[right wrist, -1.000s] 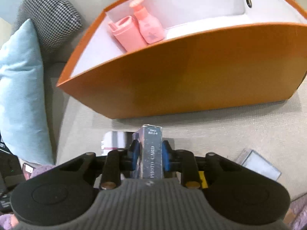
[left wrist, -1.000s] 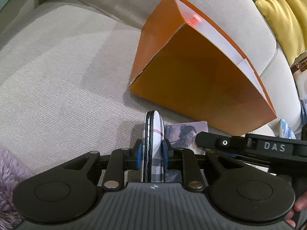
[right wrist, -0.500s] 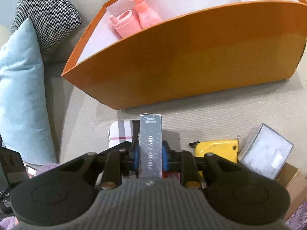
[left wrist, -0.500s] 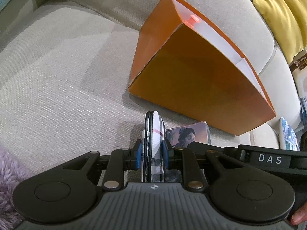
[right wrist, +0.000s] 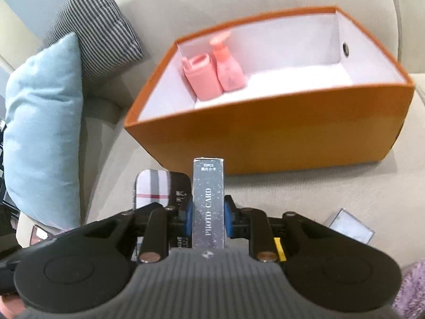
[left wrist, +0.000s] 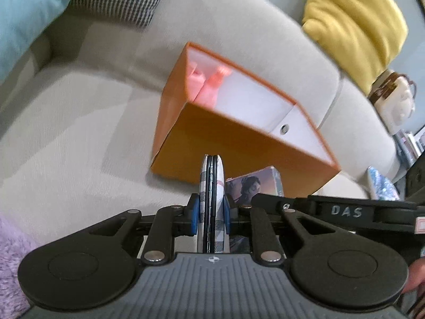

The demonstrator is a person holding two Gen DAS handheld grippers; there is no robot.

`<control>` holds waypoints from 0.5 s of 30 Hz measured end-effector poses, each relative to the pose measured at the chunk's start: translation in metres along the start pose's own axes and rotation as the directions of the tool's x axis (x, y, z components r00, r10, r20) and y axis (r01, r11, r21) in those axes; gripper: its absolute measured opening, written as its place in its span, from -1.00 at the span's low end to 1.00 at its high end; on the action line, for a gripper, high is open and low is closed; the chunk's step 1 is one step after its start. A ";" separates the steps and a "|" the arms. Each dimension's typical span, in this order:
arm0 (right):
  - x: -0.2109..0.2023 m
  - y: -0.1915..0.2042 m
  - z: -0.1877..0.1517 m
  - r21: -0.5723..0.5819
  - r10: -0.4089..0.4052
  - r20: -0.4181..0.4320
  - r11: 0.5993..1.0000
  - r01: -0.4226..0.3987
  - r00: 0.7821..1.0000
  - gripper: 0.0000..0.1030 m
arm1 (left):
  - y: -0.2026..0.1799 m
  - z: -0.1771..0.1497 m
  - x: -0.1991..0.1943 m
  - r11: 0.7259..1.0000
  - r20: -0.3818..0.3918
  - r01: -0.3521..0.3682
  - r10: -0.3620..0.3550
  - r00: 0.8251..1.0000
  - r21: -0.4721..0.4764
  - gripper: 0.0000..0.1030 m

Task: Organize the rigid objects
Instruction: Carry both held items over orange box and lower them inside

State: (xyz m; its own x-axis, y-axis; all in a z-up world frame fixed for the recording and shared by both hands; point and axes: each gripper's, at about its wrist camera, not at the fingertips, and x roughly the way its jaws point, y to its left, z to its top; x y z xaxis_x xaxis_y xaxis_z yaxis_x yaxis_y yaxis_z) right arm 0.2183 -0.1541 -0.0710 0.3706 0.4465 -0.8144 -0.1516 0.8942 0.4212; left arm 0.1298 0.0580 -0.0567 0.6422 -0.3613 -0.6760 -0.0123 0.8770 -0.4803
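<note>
The left gripper (left wrist: 211, 216) is clamped tight on a thin plaid-patterned hinged case (left wrist: 211, 186), held on edge with its long axis pointing forward. The right gripper (right wrist: 208, 219) is likewise pinched shut on a silver "PHOTO CARD" carton (right wrist: 209, 202), standing upright between the blue pads (right wrist: 189, 219). The open orange cardboard box (right wrist: 292, 127) sits on the beige sofa seat (right wrist: 279, 194), ahead of and below both tools, with 2 pink bottles (right wrist: 212, 73) at its left end. The right gripper faces the box's long side squarely, and judging by that it seems better placed; the free space lies to the bottles' right.
</note>
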 end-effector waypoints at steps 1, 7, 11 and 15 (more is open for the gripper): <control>-0.004 0.001 0.001 -0.004 0.001 0.011 1.000 -0.001 1.000 -0.54 | -0.004 0.002 -0.005 1.000 0.016 0.008 -0.008 1.000 0.009 -0.62; -0.039 0.014 0.019 -0.053 0.035 0.108 0.998 -0.029 0.994 -0.54 | -0.030 0.033 -0.034 0.996 0.123 0.051 -0.059 0.991 0.069 -0.62; -0.061 0.022 0.044 -0.090 0.060 0.190 0.995 -0.044 0.980 -0.54 | -0.045 0.061 -0.044 0.991 0.171 0.075 -0.094 0.981 0.114 -0.62; -0.069 0.024 0.071 -0.107 0.052 0.252 0.994 -0.025 0.966 -0.54 | -0.058 0.093 -0.036 0.983 0.175 0.099 -0.126 0.977 0.153 -0.62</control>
State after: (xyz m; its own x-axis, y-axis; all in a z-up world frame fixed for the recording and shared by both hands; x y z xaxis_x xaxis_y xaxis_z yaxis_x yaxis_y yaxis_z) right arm 0.2541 -0.1659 0.0237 0.5812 0.4695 -0.6647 -0.2578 0.8810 0.3968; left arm 0.1784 0.0498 0.0472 0.7626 -0.4077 -0.5022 0.1687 0.8748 -0.4541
